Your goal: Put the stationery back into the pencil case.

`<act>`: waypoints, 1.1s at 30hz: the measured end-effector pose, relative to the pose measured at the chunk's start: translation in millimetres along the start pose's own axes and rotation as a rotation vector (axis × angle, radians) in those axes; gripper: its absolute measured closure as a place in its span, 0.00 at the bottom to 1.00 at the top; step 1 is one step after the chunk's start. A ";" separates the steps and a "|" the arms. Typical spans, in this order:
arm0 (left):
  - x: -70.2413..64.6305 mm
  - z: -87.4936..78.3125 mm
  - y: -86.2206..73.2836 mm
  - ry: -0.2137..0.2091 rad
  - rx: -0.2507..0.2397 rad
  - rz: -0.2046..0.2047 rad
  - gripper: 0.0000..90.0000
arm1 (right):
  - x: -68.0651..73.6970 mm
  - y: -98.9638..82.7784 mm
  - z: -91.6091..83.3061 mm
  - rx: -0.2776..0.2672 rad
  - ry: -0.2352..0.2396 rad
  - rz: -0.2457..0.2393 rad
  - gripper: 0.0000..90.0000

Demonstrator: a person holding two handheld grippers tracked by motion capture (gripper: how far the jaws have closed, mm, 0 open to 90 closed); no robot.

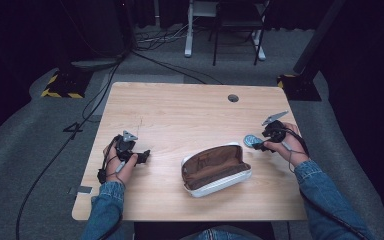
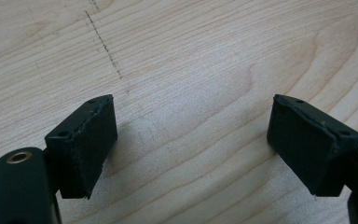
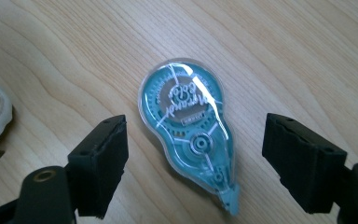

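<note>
Presently the right gripper point(image 3: 193, 158) stands wide over the tape roller point(image 3: 189, 127), which lies flat on the table point(image 1: 180, 110) right of the pouch point(image 1: 215, 169). Advise lowering squarely, closing across its narrow flanks.

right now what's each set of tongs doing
left tongs: open, nothing between them
right tongs: open, either side of the correction tape dispenser, not gripping
</note>
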State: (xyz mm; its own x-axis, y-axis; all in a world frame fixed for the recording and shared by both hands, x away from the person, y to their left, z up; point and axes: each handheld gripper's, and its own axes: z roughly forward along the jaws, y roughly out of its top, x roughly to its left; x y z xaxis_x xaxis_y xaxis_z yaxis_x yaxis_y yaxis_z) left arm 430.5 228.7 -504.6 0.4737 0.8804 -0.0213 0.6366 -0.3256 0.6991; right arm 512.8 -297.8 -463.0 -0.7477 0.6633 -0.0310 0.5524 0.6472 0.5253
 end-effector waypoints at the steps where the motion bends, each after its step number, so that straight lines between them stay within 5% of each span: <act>1: -0.1 0.0 0.0 0.000 0.000 -0.001 0.18 | 0.6 1.3 1.7 0.002 0.005 -0.003 0.26; 17: -0.1 0.1 -0.1 -0.003 -0.001 -0.004 0.18 | 4.5 6.6 21.6 0.038 0.028 0.016 0.31; 33: -0.1 0.1 -0.1 -0.002 -0.001 -0.004 0.18 | 7.4 9.5 15.2 0.098 0.009 0.060 0.55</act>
State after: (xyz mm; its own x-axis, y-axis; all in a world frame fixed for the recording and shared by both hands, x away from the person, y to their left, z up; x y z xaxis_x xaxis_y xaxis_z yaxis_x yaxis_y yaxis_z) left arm 430.6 228.6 -504.8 0.4728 0.8808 -0.0253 0.6376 -0.3221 0.6998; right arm 518.1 -281.0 -471.1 -0.7151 0.6990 0.0062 0.6294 0.6401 0.4406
